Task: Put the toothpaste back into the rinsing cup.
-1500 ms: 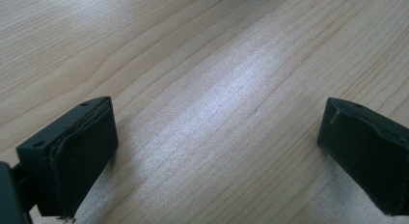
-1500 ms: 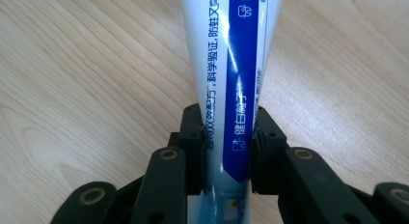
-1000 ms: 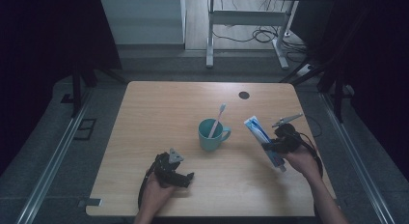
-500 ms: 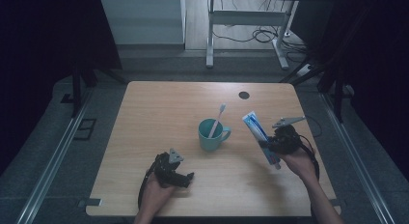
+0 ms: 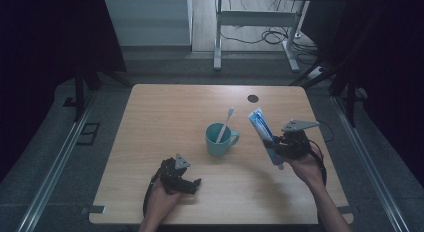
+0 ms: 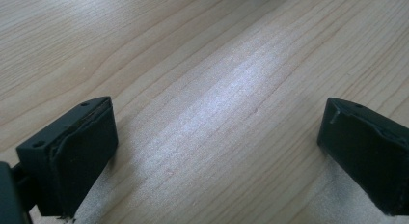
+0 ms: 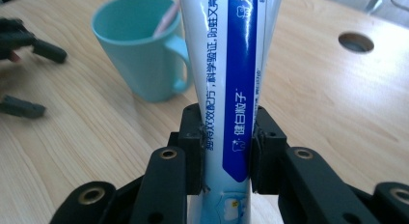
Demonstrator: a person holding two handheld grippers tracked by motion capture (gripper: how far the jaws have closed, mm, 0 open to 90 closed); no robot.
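A teal mug [image 5: 220, 140] [image 7: 140, 50] stands near the table's middle with a pink-and-white toothbrush [image 5: 224, 125] leaning in it. To its right, my right gripper [image 5: 276, 145] [image 7: 225, 147] is shut on a blue-and-white toothpaste tube [image 5: 263, 130] [image 7: 231, 74], held off the table with its flat end tilted up towards the mug. My left gripper [image 5: 192, 186] [image 6: 217, 151] rests low at the front left of the table, jaws wide apart with only bare wood between them.
The wooden table [image 5: 165, 117] has a round cable hole [image 5: 253, 98] [image 7: 356, 42] at the back right. Beyond the far edge stand metal table legs [image 5: 217, 37] and cables on the floor. Dark curtains flank both sides.
My right gripper has lifted slightly and shifted left towards the mug, carrying the tube. The left gripper has stayed where it was.
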